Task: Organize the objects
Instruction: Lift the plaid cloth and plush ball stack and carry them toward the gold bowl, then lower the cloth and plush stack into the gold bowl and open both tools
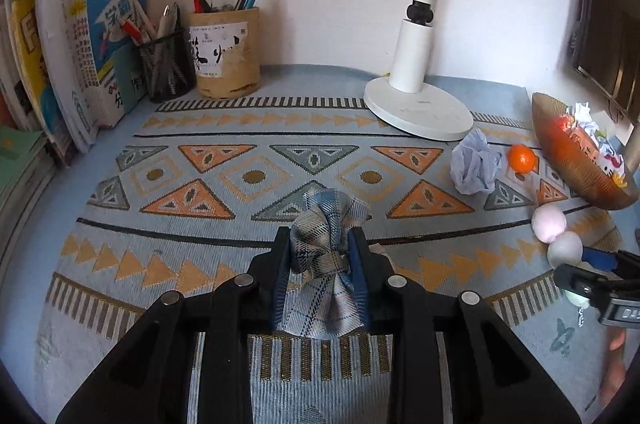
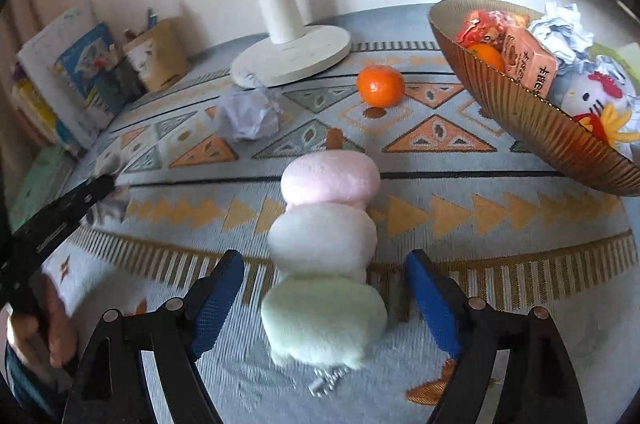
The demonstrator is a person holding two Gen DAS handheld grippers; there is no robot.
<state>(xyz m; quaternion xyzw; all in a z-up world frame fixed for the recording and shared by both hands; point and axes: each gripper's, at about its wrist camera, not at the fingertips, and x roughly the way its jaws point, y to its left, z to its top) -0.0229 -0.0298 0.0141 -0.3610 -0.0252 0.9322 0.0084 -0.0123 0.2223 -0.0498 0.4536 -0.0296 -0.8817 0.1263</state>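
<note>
My left gripper (image 1: 320, 244) is shut on a plaid fabric bow (image 1: 326, 224) and holds it just above the patterned cloth. My right gripper (image 2: 326, 264) is open, its blue pads either side of a plush dango skewer (image 2: 326, 224) with pink, white and green balls lying on the cloth. The skewer also shows in the left wrist view (image 1: 554, 230). A tangerine (image 2: 380, 85), a crumpled paper ball (image 2: 248, 115) and a ribbed brown bowl (image 2: 520, 115) holding snacks, paper and a plush toy lie beyond.
A white lamp base (image 1: 418, 107) stands at the back. Two pen holders (image 1: 224, 55) and a row of books (image 1: 80, 55) line the back left. The wall is close behind. The left gripper shows at the left edge of the right wrist view (image 2: 60, 216).
</note>
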